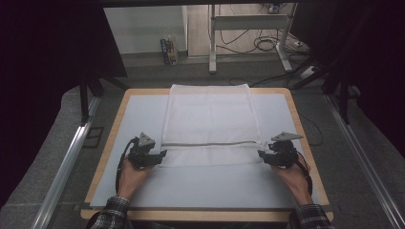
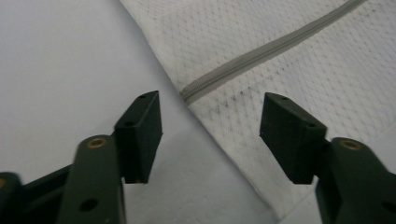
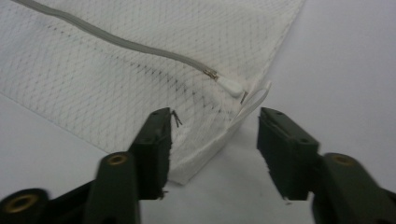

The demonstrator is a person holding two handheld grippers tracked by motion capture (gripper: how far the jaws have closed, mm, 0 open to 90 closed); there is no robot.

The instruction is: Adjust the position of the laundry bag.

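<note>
High view: mesh bag [image 1: 210, 119] near corners between both released tongs, left [image 1: 161, 155], right [image 1: 261, 155].

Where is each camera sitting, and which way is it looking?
High view: above the person's side, looking forward and down at the table and white mesh bag; both hands and sleeves show.
Left gripper view: on the left gripper, looking along its jaws at the bag's edge and zipper.
Right gripper view: on the right gripper, looking at the bag's corner and zipper pull.
All views share the bag.
</note>
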